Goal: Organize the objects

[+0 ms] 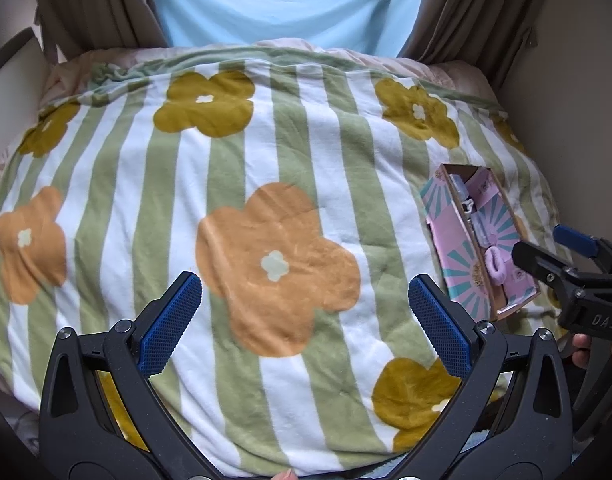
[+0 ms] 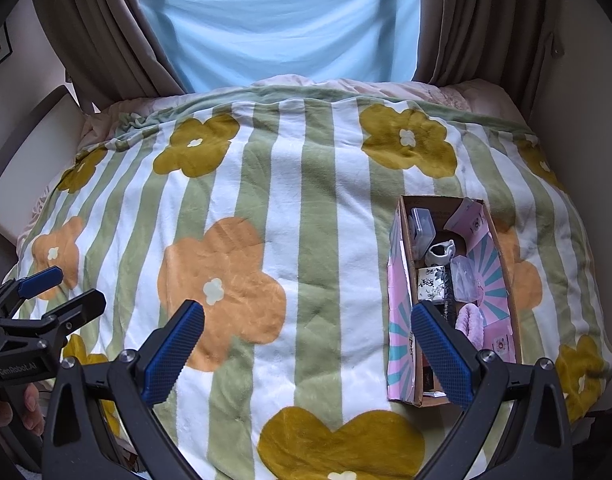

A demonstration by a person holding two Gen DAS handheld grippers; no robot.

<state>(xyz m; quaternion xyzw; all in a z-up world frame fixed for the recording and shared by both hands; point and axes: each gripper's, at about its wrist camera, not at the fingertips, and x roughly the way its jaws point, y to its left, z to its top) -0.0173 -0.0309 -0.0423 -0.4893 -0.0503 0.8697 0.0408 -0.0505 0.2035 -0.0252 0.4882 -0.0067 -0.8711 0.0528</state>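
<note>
Both tools, left (image 1: 306,312) and right (image 2: 307,340), gape wide, gripping nothing. Cardboard box (image 2: 401,312) of small items sits on the bed's flowered blanket (image 2: 274,208), right side.

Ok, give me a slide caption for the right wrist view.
Open right tongs hover over a floral striped blanket, beside a cardboard box of small items.

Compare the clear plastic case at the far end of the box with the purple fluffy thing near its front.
The clear plastic case is hard-edged, see-through and boxy; the purple fluffy thing is soft, rounded and opaque. The case lies at the far end by the left wall, the fluffy thing nearer the grippers. Both lie inside the open cardboard box.
</note>
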